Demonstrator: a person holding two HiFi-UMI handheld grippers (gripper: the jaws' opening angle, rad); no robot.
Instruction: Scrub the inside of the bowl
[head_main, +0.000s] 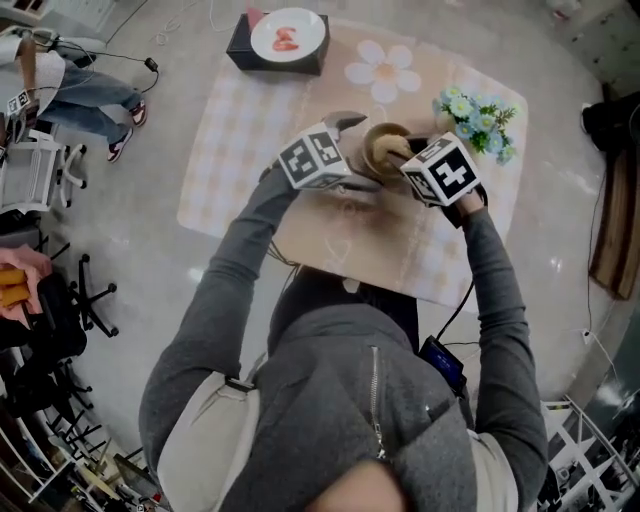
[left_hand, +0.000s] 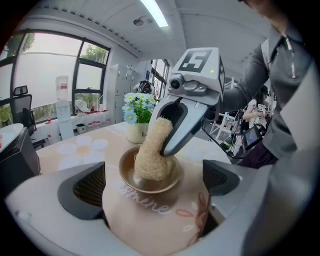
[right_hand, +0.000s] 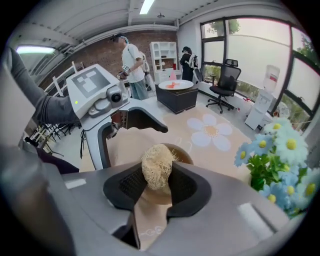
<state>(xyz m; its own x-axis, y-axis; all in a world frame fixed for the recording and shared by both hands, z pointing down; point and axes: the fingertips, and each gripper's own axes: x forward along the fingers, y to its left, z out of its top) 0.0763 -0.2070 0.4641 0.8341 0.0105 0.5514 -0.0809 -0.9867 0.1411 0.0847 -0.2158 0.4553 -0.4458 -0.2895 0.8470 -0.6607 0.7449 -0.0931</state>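
Two grippers are at the bowl (left_hand: 150, 187), which stands on the table (head_main: 240, 170) near a small pot of flowers (head_main: 478, 118). With the right gripper (right_hand: 156, 182) we grasp a pale fibre scrubber (right_hand: 156, 167). Its fingers (right_hand: 185, 187) are clenched on the upper part, and the lower end of the scrubber presses on the inner bottom of the bowl. The left gripper (left_hand: 155, 181) has its fingers spread wide and they grasp nothing. The bowl lies just ahead of them, and we cannot tell if they touch its rim.

We judge that the scrubbing is under way, because the scrubber is inside the bowl and in contact with it. How much of the inside is clean we cannot say: no foam, water or dirt is visible. What is left, we think, is to go around the inner wall and then lift the scrubber out.
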